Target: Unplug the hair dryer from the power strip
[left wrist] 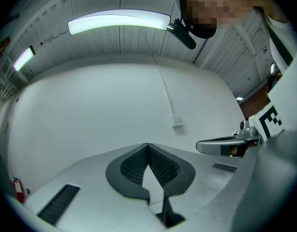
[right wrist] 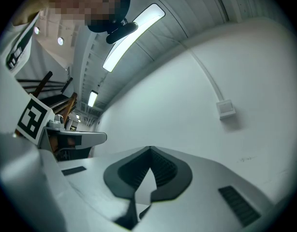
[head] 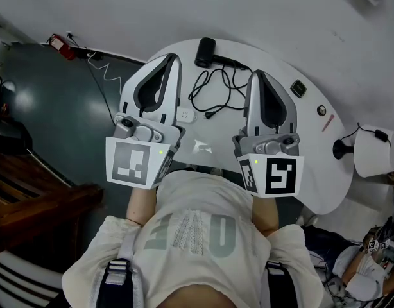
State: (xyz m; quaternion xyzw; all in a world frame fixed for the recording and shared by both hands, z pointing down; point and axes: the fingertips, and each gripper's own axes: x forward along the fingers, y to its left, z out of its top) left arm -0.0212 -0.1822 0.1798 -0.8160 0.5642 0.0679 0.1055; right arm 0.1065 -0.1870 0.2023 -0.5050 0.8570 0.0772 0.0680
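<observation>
A black hair dryer (head: 205, 51) lies at the far edge of the white round table (head: 312, 172). Its black cord (head: 216, 90) is coiled in the middle of the table. The cord's plug end (head: 210, 115) rests a little right of a small white power strip (head: 186, 115), seemingly apart from it. My left gripper (head: 173, 58) and right gripper (head: 256, 74) are held raised over the table on either side of the cord, both shut and empty. The left gripper view shows its jaws (left wrist: 148, 145) closed against a bare wall, as does the right gripper view (right wrist: 150, 149).
On the table's right side lie a small dark device (head: 299, 88), a round knob (head: 321, 110) and a red pen (head: 328, 122). A white lamp-like object (head: 375, 151) stands beyond the right edge. A red extinguisher (head: 61, 45) sits on the floor at the left.
</observation>
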